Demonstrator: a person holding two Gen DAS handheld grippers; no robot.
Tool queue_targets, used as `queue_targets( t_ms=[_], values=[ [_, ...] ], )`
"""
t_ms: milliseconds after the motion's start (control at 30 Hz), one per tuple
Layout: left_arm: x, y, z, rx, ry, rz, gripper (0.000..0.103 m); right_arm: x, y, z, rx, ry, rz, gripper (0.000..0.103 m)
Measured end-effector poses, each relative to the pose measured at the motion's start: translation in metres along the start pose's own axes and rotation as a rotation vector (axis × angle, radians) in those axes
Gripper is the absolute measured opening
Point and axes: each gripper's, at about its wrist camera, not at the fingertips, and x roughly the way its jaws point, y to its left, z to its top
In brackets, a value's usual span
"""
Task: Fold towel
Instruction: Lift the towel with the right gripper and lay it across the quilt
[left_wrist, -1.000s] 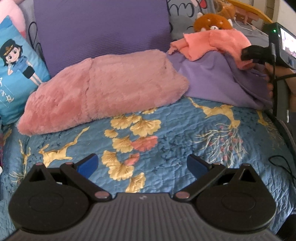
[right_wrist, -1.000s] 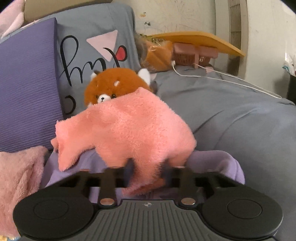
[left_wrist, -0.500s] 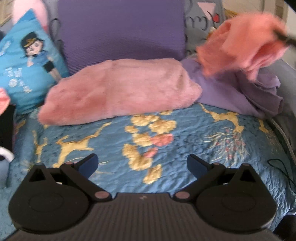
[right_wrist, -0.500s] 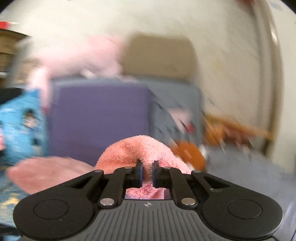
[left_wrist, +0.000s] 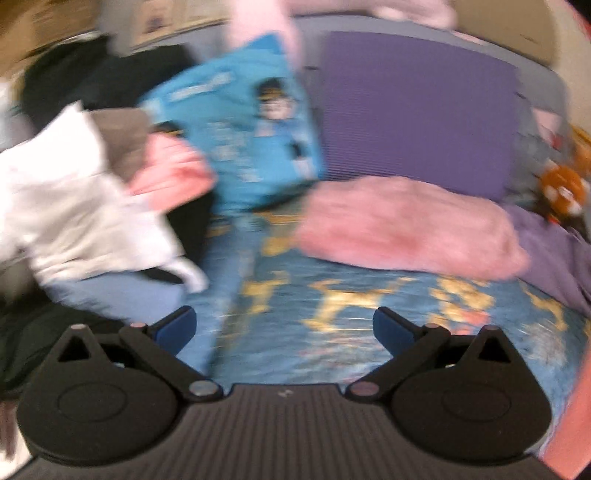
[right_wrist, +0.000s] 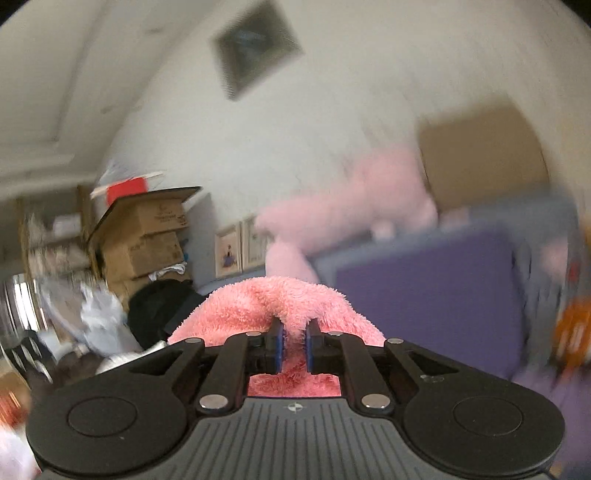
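Observation:
The salmon-pink fluffy towel is bunched over and between the blue pads of my right gripper, which is shut on it and held up high, facing the wall. A salmon strip at the right edge of the left wrist view looks like the same towel hanging down. My left gripper is open and holds nothing, low over the blue quilt with gold leaves. Both views are motion-blurred.
On the quilt lies a dusty-pink plush blanket, with a purple cushion and a blue cartoon pillow behind it. White and pink clothes pile at the left. Cardboard boxes stand by the wall.
My right gripper has lifted the towel off the plush toy and swung it up and to the left. My left gripper has turned left, bringing the clothes pile into view.

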Motion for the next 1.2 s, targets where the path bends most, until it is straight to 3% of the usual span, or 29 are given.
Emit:
queue_targets(
  t_ms=[100,133,167,233,300,367,400,500,667,800,900,967,1000,1033,1067,1200],
  values=[
    [0.0,0.032,-0.003,-0.017,0.013,0.032,0.103,0.018,-0.041,-0.053,0.318,0.116,-0.117,0.016],
    [0.001,0.035,-0.006,-0.004,0.021,0.034,0.103,0.023,-0.059,-0.076,0.368,0.184,-0.198,0.021],
    [0.003,0.035,-0.008,0.015,0.031,0.035,0.103,0.028,-0.073,-0.099,0.366,0.266,-0.301,0.023],
    [0.01,0.023,-0.014,0.063,0.056,0.029,0.103,0.038,-0.101,-0.143,0.345,0.431,-0.507,0.042],
    [0.021,0.003,-0.023,0.113,0.083,0.0,0.103,0.039,-0.115,-0.175,0.227,0.567,-0.691,0.043],
    [0.033,-0.024,-0.037,0.158,0.113,-0.041,0.103,0.028,-0.118,-0.19,0.134,0.604,-0.738,0.043],
    [0.039,-0.038,-0.044,0.182,0.128,-0.056,0.103,0.022,-0.118,-0.197,0.092,0.613,-0.744,0.045],
    [0.059,-0.073,-0.072,0.244,0.181,-0.059,0.103,0.011,-0.103,-0.204,-0.054,0.585,-0.654,0.059],
    [0.082,-0.096,-0.107,0.275,0.271,-0.042,0.103,0.027,-0.069,-0.214,-0.437,0.54,-0.509,0.059],
    [0.087,-0.087,-0.111,0.252,0.281,-0.02,0.103,0.077,-0.053,-0.229,-0.537,0.557,-0.41,0.059],
    [0.09,-0.076,-0.108,0.223,0.288,0.008,0.103,0.113,-0.04,-0.246,-0.541,0.599,-0.329,0.059],
    [0.091,-0.074,-0.109,0.216,0.287,0.007,0.103,0.13,-0.04,-0.258,-0.531,0.641,-0.322,0.054],
    [0.092,-0.074,-0.109,0.213,0.286,0.004,0.103,0.133,-0.042,-0.263,-0.527,0.663,-0.333,0.043],
    [0.093,-0.073,-0.11,0.211,0.285,0.0,0.103,0.137,-0.044,-0.267,-0.523,0.684,-0.343,0.015],
    [0.094,-0.073,-0.11,0.208,0.284,-0.003,0.103,0.138,-0.047,-0.269,-0.513,0.698,-0.356,0.003],
    [0.098,-0.071,-0.111,0.198,0.281,-0.016,0.103,0.101,-0.058,-0.239,-0.368,0.571,-0.426,0.005]
  ],
)
